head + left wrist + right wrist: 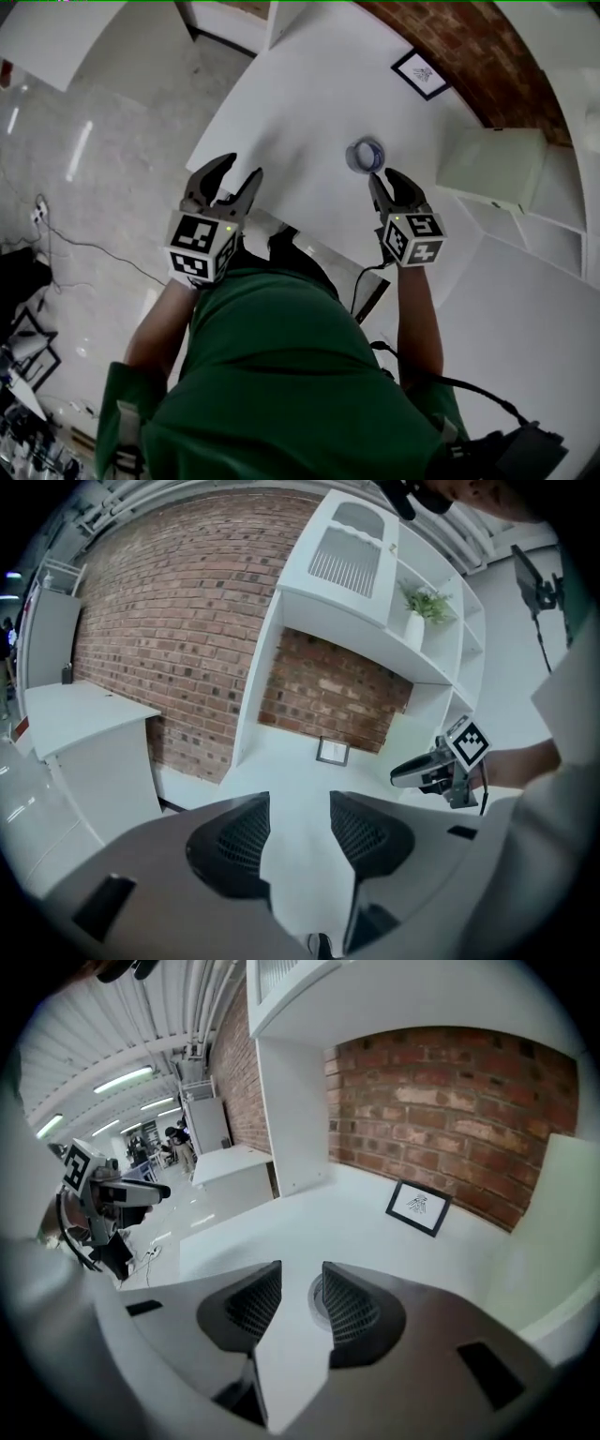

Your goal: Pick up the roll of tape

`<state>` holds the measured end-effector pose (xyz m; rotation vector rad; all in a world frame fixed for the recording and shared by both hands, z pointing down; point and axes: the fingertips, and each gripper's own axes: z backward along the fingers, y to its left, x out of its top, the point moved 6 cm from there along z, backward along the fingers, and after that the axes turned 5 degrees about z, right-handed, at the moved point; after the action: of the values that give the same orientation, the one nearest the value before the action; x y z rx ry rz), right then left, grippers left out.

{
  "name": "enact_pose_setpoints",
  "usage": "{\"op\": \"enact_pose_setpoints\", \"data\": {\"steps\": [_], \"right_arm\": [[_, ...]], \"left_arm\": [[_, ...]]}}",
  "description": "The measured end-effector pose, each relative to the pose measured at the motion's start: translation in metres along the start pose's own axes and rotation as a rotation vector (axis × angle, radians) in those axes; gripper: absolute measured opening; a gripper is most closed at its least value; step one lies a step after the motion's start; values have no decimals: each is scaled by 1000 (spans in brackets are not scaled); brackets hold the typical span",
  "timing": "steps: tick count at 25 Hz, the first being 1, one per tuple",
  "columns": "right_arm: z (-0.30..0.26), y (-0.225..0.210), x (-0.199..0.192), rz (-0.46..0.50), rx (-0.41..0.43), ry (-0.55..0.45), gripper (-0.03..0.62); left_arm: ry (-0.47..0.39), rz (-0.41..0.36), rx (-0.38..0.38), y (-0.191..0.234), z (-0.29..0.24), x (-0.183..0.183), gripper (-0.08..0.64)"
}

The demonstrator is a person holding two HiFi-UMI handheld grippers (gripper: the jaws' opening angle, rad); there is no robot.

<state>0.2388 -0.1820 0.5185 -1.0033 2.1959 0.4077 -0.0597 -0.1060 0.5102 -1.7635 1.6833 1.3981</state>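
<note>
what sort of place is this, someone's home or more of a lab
Likely a lab or studio hall, not a home: a white table and white shelving stand against a brick wall, strip lights hang overhead, and cables trail across the glossy floor.

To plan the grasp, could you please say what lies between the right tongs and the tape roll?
Only bare table between right tongs and tape roll, shown in the head view.

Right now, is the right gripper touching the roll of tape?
Cannot tell. In the right gripper view a finger hides part of the roll of tape; the head view shows neither gap nor contact.
</note>
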Motion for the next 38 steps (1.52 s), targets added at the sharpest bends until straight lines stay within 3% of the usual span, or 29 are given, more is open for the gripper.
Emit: {"op": "enact_pose_setpoints", "data": {"steps": [8,20,29,35,38], "right_arm": [[-58,6,-9,169,77,189,152],[-118,1,-41,247,142,455,152],[-137,4,-55,315,157,545,150],[-143,7,-58,406,140,633,121],[-144,6,-58,407,133,638,99]], "left_arm": [[36,99,53,32,4,-32,212],[52,181,94,59,12,-46,212],[28,216,117,61,24,-51,212],[24,214,133,67,28,-47,212],[20,210,136,68,28,-43,212]]}}
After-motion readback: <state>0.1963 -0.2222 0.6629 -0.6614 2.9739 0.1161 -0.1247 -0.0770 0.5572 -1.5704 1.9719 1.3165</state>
